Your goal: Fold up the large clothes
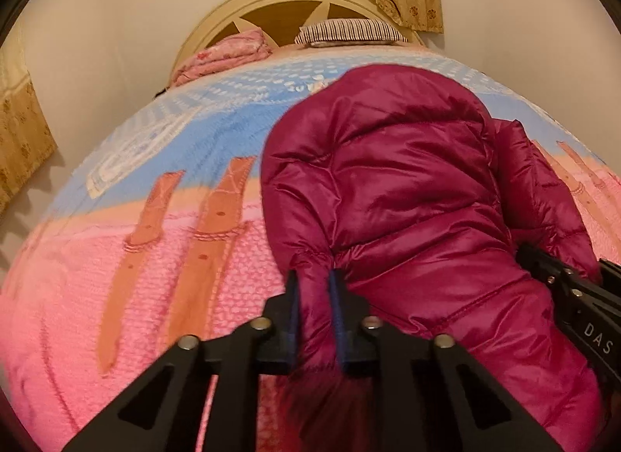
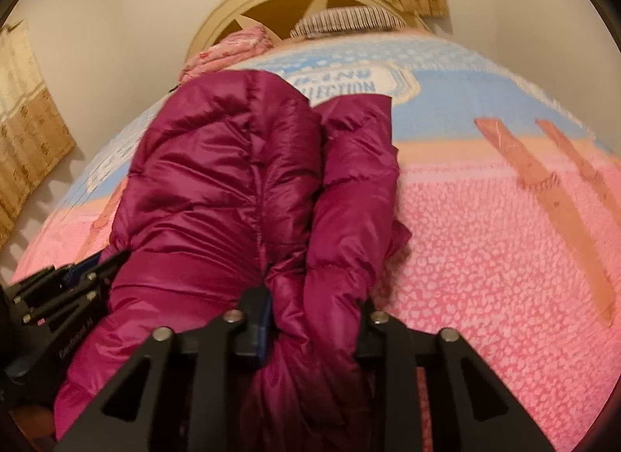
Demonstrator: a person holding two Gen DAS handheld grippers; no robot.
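Left gripper (image 1: 314, 281) angled downward, jaws pinched on jacket (image 1: 407, 188) fabric. Right gripper (image 2: 310, 304) likewise angled downward, a thick fold clamped between its jaws.

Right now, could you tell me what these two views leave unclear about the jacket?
- Near hem of the shiny magenta puffer jacket: both views, behind the black linkages.
- Right hand-held gripper: right wrist view, right finger buried in fabric.
- Blue blanket lettering: partly covered by jacket.
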